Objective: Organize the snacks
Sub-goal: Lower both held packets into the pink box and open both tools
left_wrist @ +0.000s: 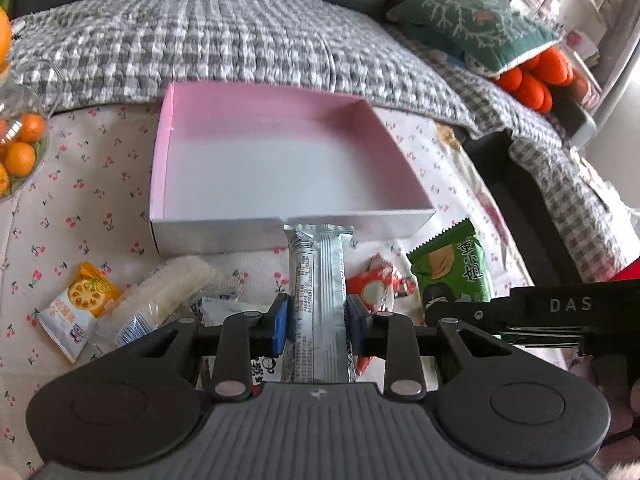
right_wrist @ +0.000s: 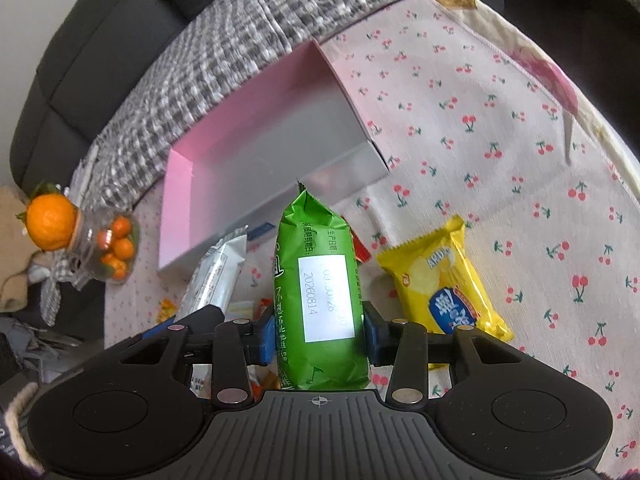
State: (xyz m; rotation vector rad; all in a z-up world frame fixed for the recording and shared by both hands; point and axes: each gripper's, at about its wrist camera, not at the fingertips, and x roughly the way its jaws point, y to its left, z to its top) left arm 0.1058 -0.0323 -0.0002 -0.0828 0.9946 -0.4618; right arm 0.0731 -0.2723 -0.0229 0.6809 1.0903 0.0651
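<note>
A long silver foil snack bar point(left_wrist: 318, 300) is clenched by the left hand-held gripper point(left_wrist: 318, 314), its long axis pointing to 12 o'clock at the shallow pink-lined cardboard box point(left_wrist: 260, 220). A crinkled green plastic snack packet point(right_wrist: 320, 296) is gripped upright by the right hand-held gripper point(right_wrist: 320, 334), above the cherry-printed cloth point(right_wrist: 500, 120).

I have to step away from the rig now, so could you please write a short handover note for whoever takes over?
Left gripper: shut on the silver bar.
Right gripper: shut on the green packet.
Pink box: just ahead on the cherry-print cloth, nothing in it.
Done: two snacks picked up.
Left: drop both into the box, then the yellow chips bag, orange sachet, rice crackers and red wrapper.
</note>
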